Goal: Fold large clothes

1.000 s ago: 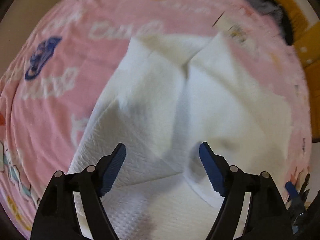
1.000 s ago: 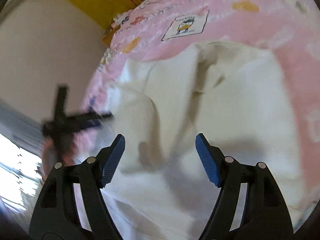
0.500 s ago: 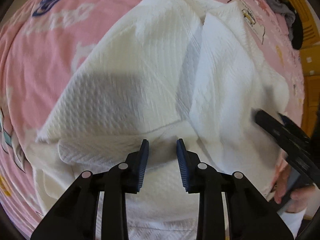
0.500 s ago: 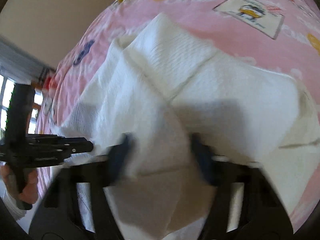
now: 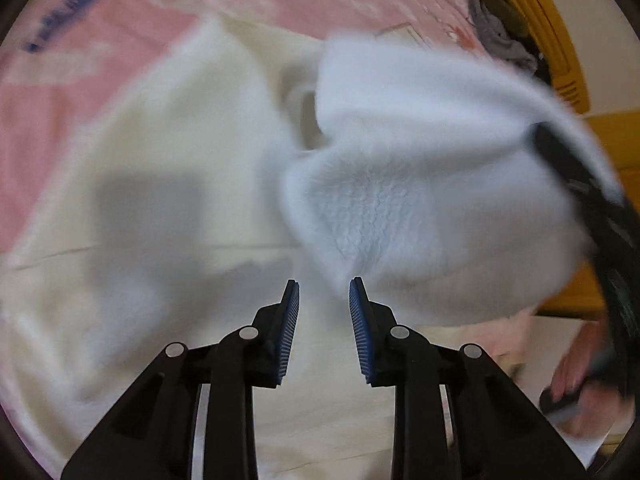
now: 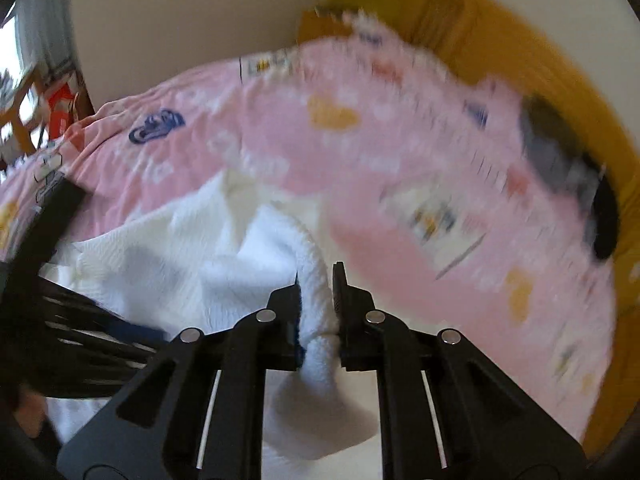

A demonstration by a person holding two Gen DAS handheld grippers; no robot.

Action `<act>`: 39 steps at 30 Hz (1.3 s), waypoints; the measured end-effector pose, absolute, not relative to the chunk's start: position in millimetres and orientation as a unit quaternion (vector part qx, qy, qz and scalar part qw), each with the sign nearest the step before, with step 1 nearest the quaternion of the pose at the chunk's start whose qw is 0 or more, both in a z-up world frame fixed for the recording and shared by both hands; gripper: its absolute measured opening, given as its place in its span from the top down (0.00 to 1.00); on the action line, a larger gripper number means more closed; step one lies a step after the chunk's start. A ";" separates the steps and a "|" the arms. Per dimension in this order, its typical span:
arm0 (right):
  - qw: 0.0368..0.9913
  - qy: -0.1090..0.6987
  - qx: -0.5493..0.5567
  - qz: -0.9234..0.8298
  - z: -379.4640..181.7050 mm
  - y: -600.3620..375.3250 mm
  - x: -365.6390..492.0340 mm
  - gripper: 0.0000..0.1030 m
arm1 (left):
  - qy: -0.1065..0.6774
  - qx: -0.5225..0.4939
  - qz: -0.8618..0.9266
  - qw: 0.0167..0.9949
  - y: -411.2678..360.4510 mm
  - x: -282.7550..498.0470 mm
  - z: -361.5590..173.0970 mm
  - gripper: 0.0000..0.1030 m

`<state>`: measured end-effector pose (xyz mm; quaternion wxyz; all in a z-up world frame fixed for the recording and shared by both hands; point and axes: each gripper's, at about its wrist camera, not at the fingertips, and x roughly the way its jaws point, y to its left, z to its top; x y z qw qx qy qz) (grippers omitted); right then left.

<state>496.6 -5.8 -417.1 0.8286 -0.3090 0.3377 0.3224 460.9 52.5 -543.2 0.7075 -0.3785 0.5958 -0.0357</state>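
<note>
- Right gripper (image 6: pixel 316 284): jaws closing, pads pinching a bunched fold of the white garment (image 6: pixel 192 256); fleecy inner side shows between them.
- Left gripper (image 5: pixel 323 292): jaws closing, narrow gap; white cloth lies between the blue pads (image 5: pixel 291 320), but whether they press on it I cannot tell.
- Garment spread on a bed under a pink printed bedcover (image 6: pixel 360 152); one portion lifted, fleece lining up.
- Dark grey clothing (image 6: pixel 560 160) near the yellow headboard (image 6: pixel 520 40).
- A hand (image 5: pixel 580 376) at the left view's right edge.
</note>
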 end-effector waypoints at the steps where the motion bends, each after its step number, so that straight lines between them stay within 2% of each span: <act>1: 0.832 0.317 -0.317 0.327 -408.3 -4.1 492.1 0.89 | 0.593 -0.402 -0.054 0.696 49.1 471.9 -551.1 0.82; 7: 0.839 0.261 -0.295 0.376 -385.7 -11.5 451.4 0.89 | 0.526 -0.549 -0.140 0.635 53.7 506.8 -588.2 0.83; 11: 0.814 0.286 -0.281 0.421 -431.2 -26.7 409.0 0.89 | 0.562 -0.497 -0.110 0.652 66.7 484.1 -598.9 0.84; 15: 0.801 0.319 -0.261 0.435 -483.4 -35.5 376.9 0.89 | 0.620 -0.408 -0.066 0.666 92.0 429.8 -609.7 0.84; 20: 0.785 0.358 -0.230 0.449 -548.2 -22.1 341.7 0.88 | 0.616 -0.381 -0.024 0.689 131.5 387.1 -588.6 0.84; 22: 0.794 0.359 -0.219 0.439 -563.5 -16.6 334.2 0.82 | 0.605 -0.355 -0.006 0.713 138.0 391.6 -568.5 0.84; 23: 0.799 0.362 -0.216 0.429 -571.2 -12.3 331.1 0.75 | 0.598 -0.340 -0.004 0.726 138.1 398.2 -554.8 0.84; 24: 0.800 0.367 -0.213 0.424 -573.6 -10.3 329.5 0.51 | 0.591 -0.323 -0.010 0.739 139.7 407.6 -538.6 0.84; 25: 0.803 0.369 -0.205 0.421 -573.6 -9.6 326.8 0.38 | 0.586 -0.315 -0.019 0.746 133.4 416.7 -527.5 0.84; 29: 0.830 0.359 -0.159 0.396 -537.8 -36.6 319.3 0.36 | 0.601 -0.270 -0.038 0.752 100.4 457.8 -507.9 0.82; 33: 0.886 0.364 -0.057 0.282 -504.6 -108.8 350.7 0.36 | 0.635 -0.231 -0.030 0.737 53.3 474.6 -529.3 0.82; 35: 0.882 0.416 0.013 0.222 -514.0 -150.4 390.1 0.36 | 0.646 -0.227 -0.029 0.728 45.3 469.6 -543.4 0.82; 39: 0.818 0.511 0.156 0.212 -561.9 -190.8 456.8 0.36 | 0.654 -0.232 -0.009 0.720 42.6 463.2 -582.2 0.82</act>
